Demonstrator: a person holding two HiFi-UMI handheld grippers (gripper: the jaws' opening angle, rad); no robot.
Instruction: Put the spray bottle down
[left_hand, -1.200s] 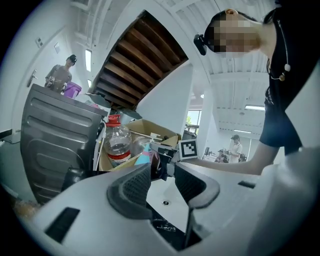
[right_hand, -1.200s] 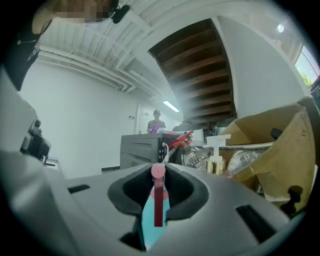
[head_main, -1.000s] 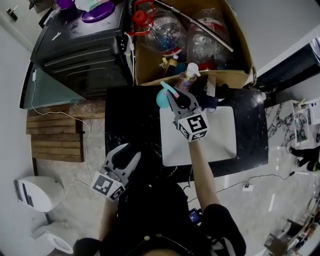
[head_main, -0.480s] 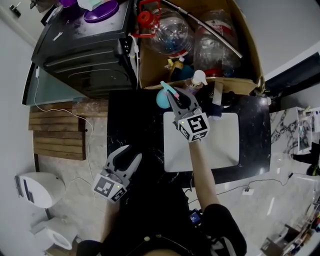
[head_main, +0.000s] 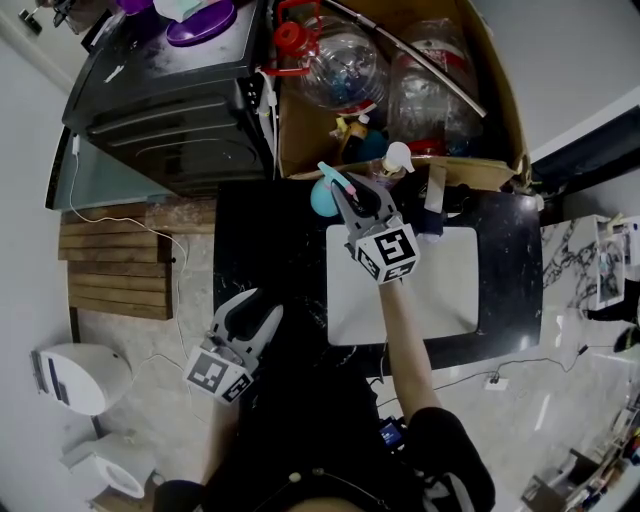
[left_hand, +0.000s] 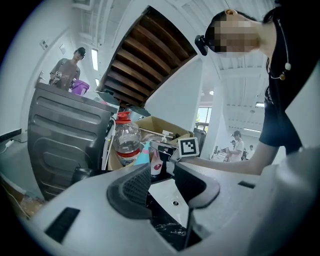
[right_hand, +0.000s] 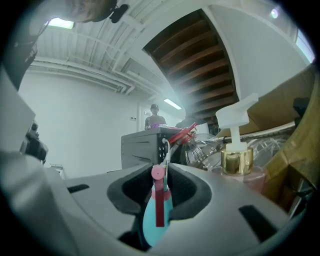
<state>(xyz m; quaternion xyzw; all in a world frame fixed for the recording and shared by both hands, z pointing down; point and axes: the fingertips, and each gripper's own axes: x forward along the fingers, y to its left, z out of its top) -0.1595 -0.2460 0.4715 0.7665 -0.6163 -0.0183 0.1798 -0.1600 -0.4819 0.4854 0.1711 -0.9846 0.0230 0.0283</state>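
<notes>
A teal spray bottle (head_main: 321, 199) with a pink trigger sits at the back edge of the black counter (head_main: 262, 245), right in front of the cardboard box (head_main: 297, 135). My right gripper (head_main: 345, 191) holds it by the neck. In the right gripper view the bottle (right_hand: 155, 222) fills the gap of that gripper (right_hand: 164, 176); the jaws are opening, but the pads still touch it. Whether its base rests on the counter is hidden. My left gripper (head_main: 247, 322) hangs low at the counter's front left corner. It stands open (left_hand: 162, 186) and holds nothing.
A pump bottle (head_main: 394, 160) with a gold collar (right_hand: 237, 161) stands just right of the spray bottle. Big water jugs (head_main: 340, 65) fill the box. A white sink (head_main: 445, 290) lies in the counter. A black appliance (head_main: 165, 95) stands at the back left.
The right gripper and the spray bottle have drifted a little to the left, away from the pump bottle. The left gripper has kept still.
</notes>
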